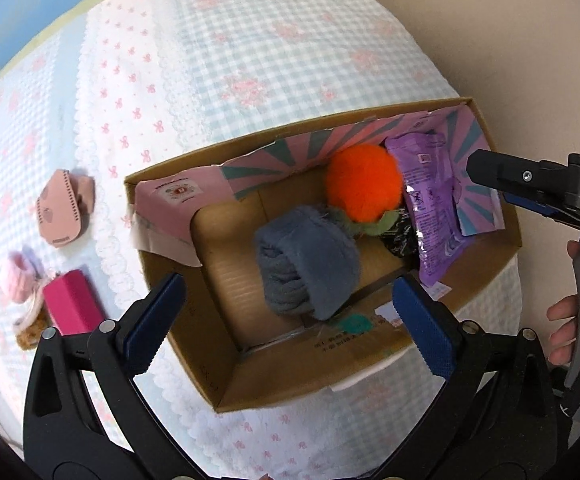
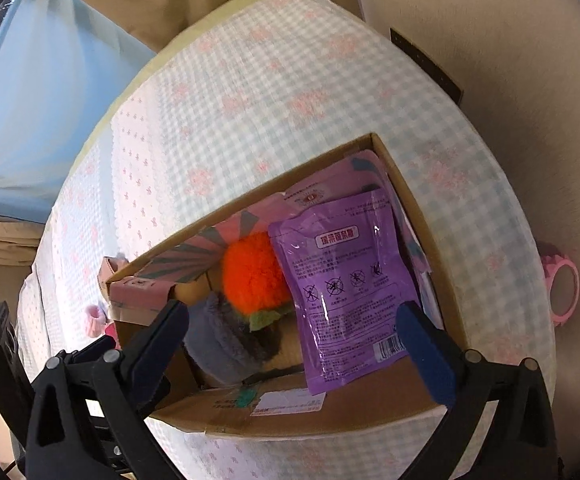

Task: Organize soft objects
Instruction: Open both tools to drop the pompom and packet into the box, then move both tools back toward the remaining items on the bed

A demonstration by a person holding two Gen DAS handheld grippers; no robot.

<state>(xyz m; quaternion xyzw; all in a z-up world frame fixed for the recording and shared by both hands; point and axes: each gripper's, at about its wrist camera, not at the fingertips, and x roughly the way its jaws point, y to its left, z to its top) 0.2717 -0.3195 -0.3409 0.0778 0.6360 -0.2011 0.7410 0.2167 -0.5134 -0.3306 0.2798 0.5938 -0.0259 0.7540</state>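
Observation:
An open cardboard box [image 1: 381, 368] [image 2: 329, 408] stands on a checked tablecloth. Inside lie a grey fleece roll [image 1: 309, 260] [image 2: 222, 352], an orange plush ball with a green leaf [image 1: 363, 186] [image 2: 254, 276] and a purple pouch [image 1: 429, 208] [image 2: 349, 280]. My left gripper [image 1: 290, 332] is open, just above the box, with the grey roll between its jaws but untouched. My right gripper [image 2: 293, 356] is open and empty over the box's near right corner; it also shows in the left wrist view [image 1: 489, 172].
Left of the box on the cloth lie a pink mask-like piece [image 1: 64, 208], a pink knitted item [image 1: 18, 280], a magenta block [image 1: 74, 300] and a brown knitted piece [image 1: 30, 332]. A pink tape roll [image 2: 563, 288] sits at the table's right edge. A wall is close on the right.

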